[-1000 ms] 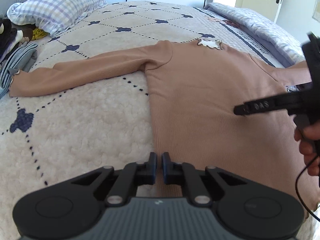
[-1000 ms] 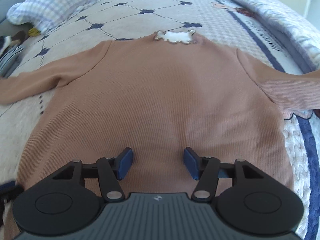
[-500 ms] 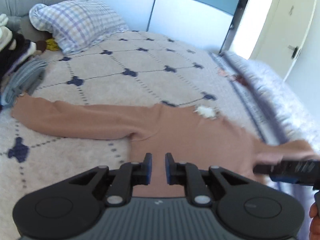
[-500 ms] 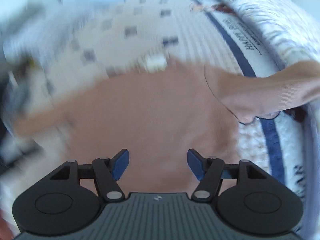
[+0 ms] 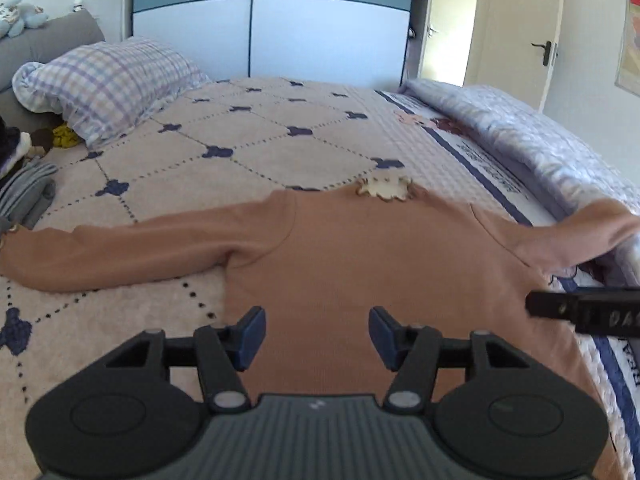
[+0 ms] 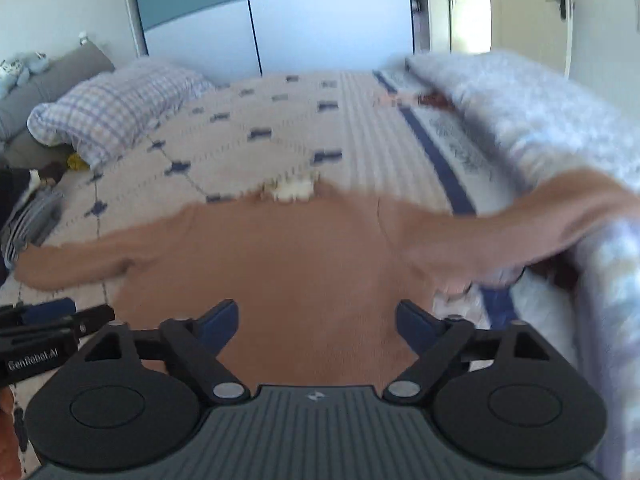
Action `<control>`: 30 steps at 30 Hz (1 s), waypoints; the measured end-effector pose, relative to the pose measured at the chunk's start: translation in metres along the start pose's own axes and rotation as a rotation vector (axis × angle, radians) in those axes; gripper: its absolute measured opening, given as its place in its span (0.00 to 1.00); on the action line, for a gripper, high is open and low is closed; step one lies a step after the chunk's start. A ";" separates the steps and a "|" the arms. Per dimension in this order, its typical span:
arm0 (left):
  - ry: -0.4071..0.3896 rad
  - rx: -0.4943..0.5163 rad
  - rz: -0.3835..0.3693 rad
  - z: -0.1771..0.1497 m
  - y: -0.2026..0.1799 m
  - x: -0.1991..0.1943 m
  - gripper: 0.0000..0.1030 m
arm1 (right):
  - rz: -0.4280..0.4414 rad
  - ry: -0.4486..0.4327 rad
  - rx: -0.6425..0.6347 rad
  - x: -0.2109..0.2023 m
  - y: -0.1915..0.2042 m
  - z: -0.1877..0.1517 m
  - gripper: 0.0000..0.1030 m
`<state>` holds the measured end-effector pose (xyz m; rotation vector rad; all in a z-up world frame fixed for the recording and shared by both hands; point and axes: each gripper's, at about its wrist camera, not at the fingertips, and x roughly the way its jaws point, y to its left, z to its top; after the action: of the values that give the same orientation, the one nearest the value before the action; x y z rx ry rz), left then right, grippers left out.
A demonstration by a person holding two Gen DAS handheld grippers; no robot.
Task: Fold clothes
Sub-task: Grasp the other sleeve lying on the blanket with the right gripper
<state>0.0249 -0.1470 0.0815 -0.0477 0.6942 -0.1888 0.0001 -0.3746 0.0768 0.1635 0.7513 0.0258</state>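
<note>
A tan long-sleeved sweater (image 5: 380, 264) with a white frilled collar (image 5: 386, 189) lies flat on the bed, collar away from me. Its left sleeve (image 5: 120, 252) stretches out to the left; its right sleeve (image 5: 580, 228) drapes up onto a rolled quilt. My left gripper (image 5: 316, 334) is open and empty above the sweater's lower body. My right gripper (image 6: 316, 326) is open and empty, also above the lower body; this view is blurred. The sweater also shows in the right wrist view (image 6: 288, 264). The right gripper's side shows at the left wrist view's right edge (image 5: 588, 312).
The bed has a beige bedspread (image 5: 248, 140) with navy marks. A checked pillow (image 5: 108, 84) and a grey folded garment (image 5: 24, 196) lie at the left. A lilac rolled quilt (image 5: 520, 132) runs along the right. A wardrobe (image 5: 272, 20) and a door (image 5: 516, 28) stand behind.
My left gripper has opened from shut. Both grippers have pulled up and back, so more of the room shows. The right gripper has opened a little wider.
</note>
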 end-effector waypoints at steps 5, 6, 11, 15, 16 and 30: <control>0.157 -0.077 -0.032 -0.016 -0.001 0.047 0.58 | -0.043 0.218 -0.208 0.043 -0.012 -0.017 0.60; 0.160 -0.045 -0.011 -0.019 -0.006 0.053 0.58 | -0.027 0.228 -0.161 0.038 -0.023 -0.015 0.60; 0.102 0.038 -0.036 0.002 -0.028 0.054 0.60 | -0.094 0.075 0.085 0.009 -0.082 0.014 0.53; 0.088 0.044 -0.028 0.001 -0.027 0.070 0.67 | -0.134 -0.087 0.540 0.012 -0.154 0.038 0.59; 0.085 0.063 -0.019 -0.003 -0.027 0.073 0.66 | -0.176 -0.091 0.582 0.020 -0.161 0.040 0.59; 0.077 0.059 0.000 -0.004 -0.022 0.076 0.68 | -0.053 0.037 0.320 0.080 -0.102 0.026 0.37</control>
<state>0.0755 -0.1831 0.0328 0.0161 0.7646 -0.2120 0.0732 -0.4728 0.0253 0.4484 0.7932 -0.1428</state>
